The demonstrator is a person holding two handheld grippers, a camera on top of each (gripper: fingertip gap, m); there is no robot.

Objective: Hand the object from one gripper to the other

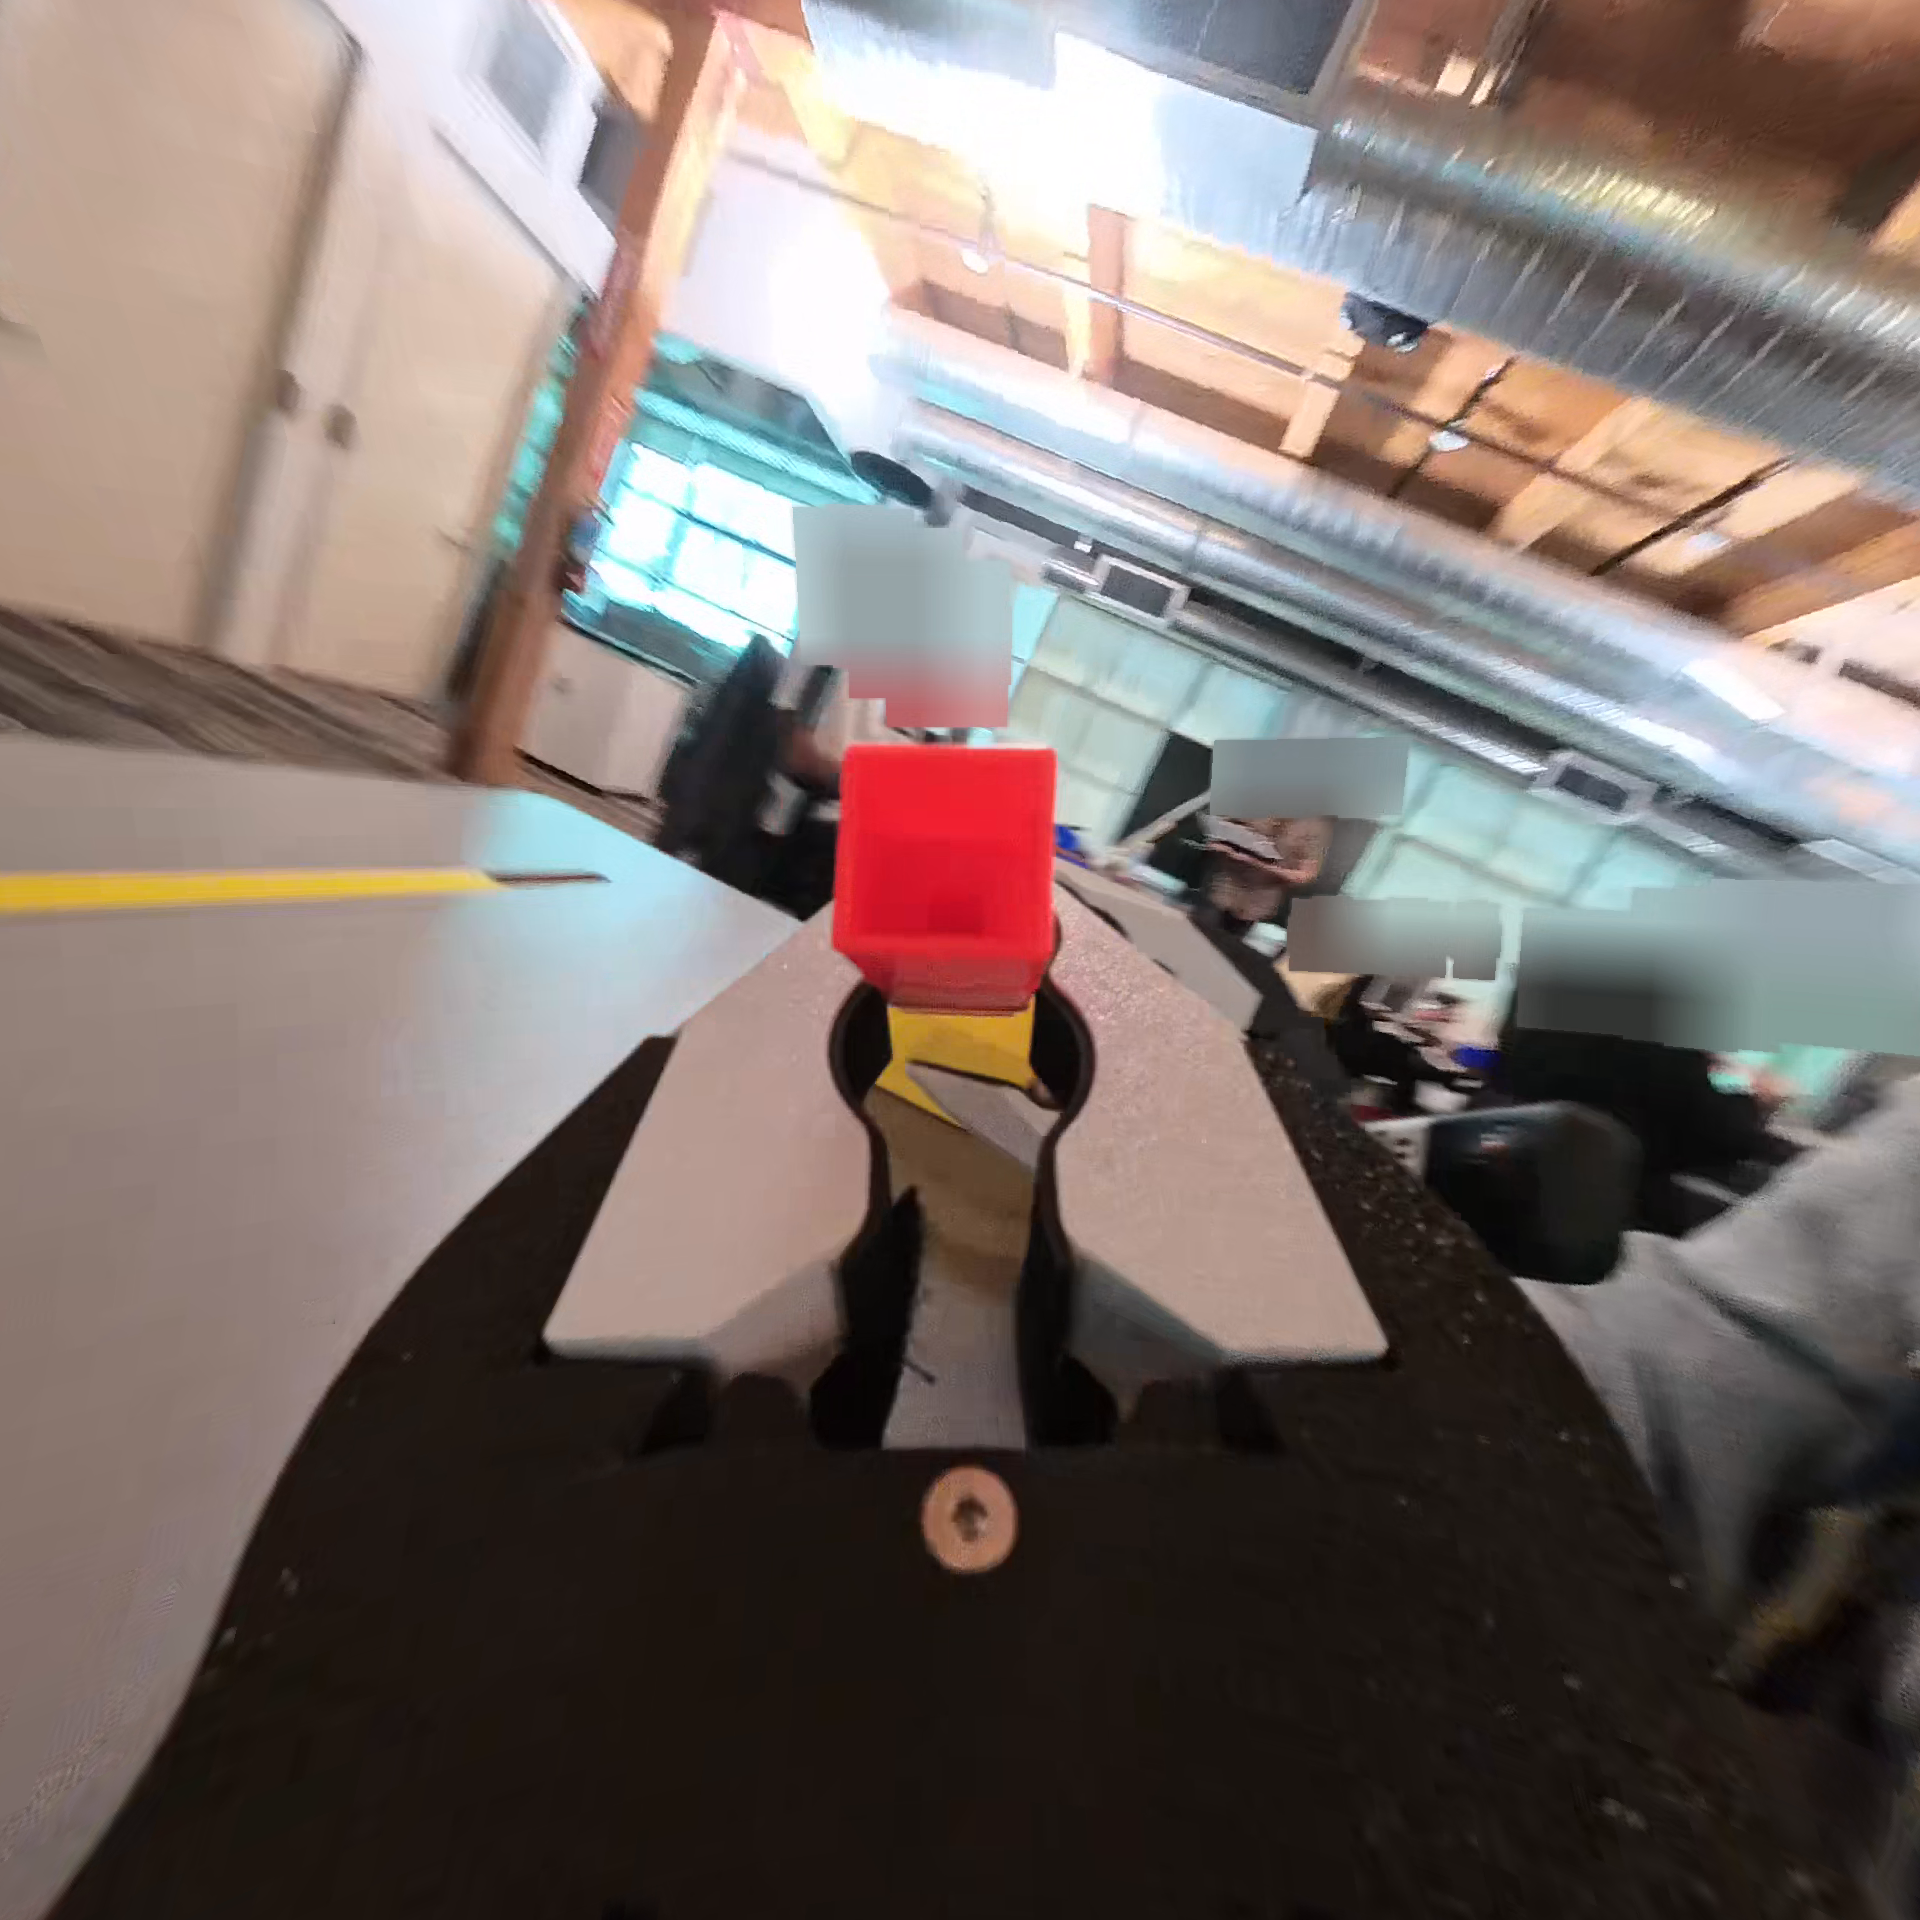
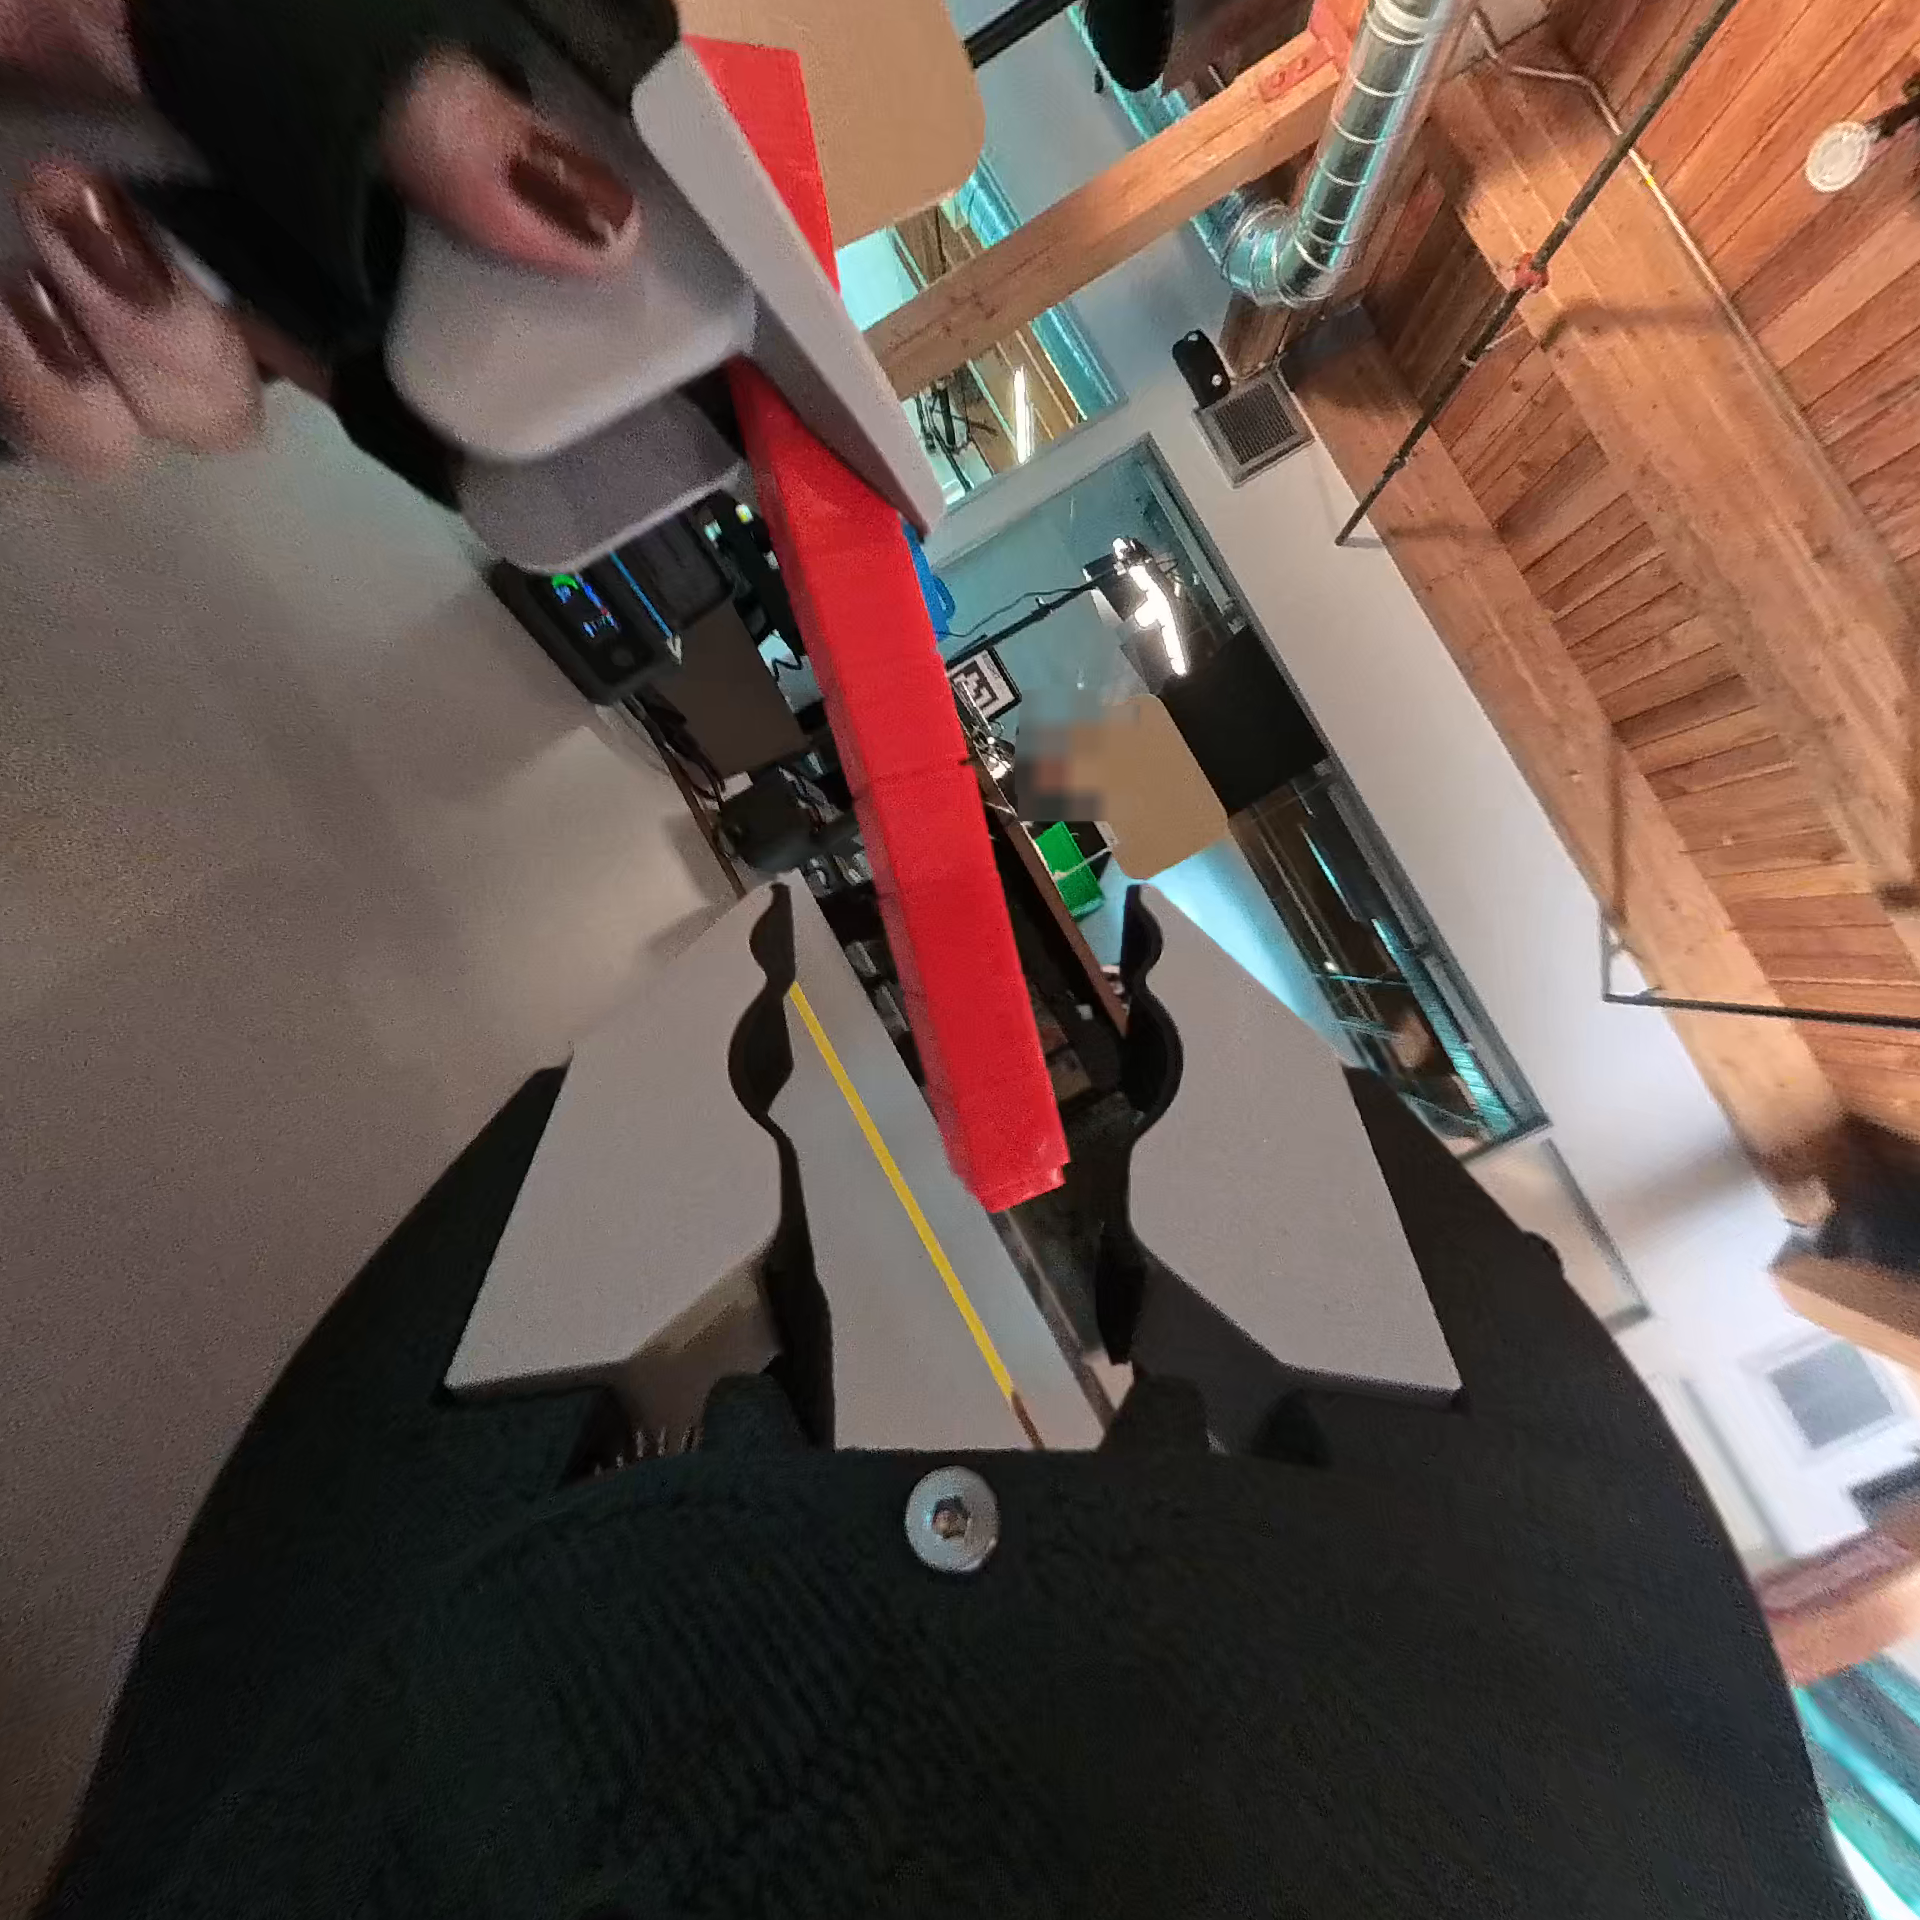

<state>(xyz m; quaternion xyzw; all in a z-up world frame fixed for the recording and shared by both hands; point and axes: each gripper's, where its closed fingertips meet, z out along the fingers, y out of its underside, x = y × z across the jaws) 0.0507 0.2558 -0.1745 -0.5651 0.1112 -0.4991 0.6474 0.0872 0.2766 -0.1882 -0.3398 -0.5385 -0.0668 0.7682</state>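
Observation:
A long red square bar (image 2: 914, 831) runs from the top of the right wrist view down between my right gripper's fingers. Its free end (image 2: 1018, 1174) hangs deep in the gap, close to the right finger, and I cannot tell whether it touches. My right gripper (image 2: 956, 904) is open. My left gripper (image 1: 945, 935) is shut on the bar, whose hollow end (image 1: 943, 873) faces the left wrist camera. In the right wrist view the left gripper's grey fingers (image 2: 790, 312) clamp the bar's upper part, and a gloved hand (image 2: 260, 208) holds that gripper.
A grey table (image 1: 260, 1143) with a yellow line (image 1: 239, 891) lies below; the line also shows in the right wrist view (image 2: 894, 1174). A grey sleeve (image 1: 1766, 1299) is at the right. Desks, equipment and people stand behind. The tips of one gripper are about 5 cm away from the tips of the other.

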